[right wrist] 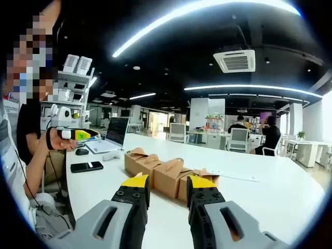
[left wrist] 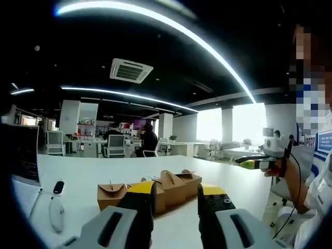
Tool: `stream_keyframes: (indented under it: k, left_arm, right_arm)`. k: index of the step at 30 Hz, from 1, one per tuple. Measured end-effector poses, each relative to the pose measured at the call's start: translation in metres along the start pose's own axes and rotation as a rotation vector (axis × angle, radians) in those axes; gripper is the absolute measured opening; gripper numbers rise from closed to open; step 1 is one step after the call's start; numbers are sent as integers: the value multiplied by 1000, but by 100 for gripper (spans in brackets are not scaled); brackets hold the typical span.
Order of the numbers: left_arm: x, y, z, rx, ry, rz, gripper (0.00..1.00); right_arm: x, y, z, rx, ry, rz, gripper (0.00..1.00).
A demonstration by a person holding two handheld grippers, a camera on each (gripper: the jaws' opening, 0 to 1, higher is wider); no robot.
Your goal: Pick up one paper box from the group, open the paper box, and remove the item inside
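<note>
Both tongs (left wrist: pixel 176 199) (right wrist: pixel 163 192) parted above boxes (left wrist: pixel 155 189), mid-table (left wrist: pixel 228 181).

Left gripper (left wrist: pixel 176 199) had grey bodies, black jaws, yellow tips, a screw, right gripper (right wrist: pixel 164 194) matched, person wore a white top (left wrist: pixel 321 197), black cable (left wrist: pixel 296 194).

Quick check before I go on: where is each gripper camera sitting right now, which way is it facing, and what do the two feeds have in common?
Left gripper view: rides on the left gripper, looking forward between its open jaws across the white table at the paper boxes; another person's gripper enters at right.
Right gripper view: rides on the right gripper, jaws open, facing the paper boxes from the opposite side; a phone lies to their left.
Shared: the boxes and the table.
</note>
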State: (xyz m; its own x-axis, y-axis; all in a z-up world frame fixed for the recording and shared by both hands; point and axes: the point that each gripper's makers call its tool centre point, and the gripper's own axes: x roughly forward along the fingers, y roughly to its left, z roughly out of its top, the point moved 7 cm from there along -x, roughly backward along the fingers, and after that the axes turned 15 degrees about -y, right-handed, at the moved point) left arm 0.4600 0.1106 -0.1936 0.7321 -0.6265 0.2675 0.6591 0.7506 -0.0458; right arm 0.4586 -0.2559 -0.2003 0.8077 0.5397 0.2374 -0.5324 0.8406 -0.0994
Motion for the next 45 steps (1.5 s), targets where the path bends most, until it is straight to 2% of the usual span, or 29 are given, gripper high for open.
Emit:
stream_keyframes:
  k: [9,16,22,45]
  left_arm:
    - [-1,2,1,1,-4,4,33]
    - [-1,2,0,0,-1,2,33]
    - [-1,1,2,2,-6,4,33]
    - [-5,5,4,3,-12,10,33]
  right_arm:
    - [-1,-1,-3,9,18,-10,28]
    - [0,-6,-4,73,-1,-19,26]
    - [3,-6,-1,68,-14,-22,26]
    - [31,-14,4,1,34,-12,26]
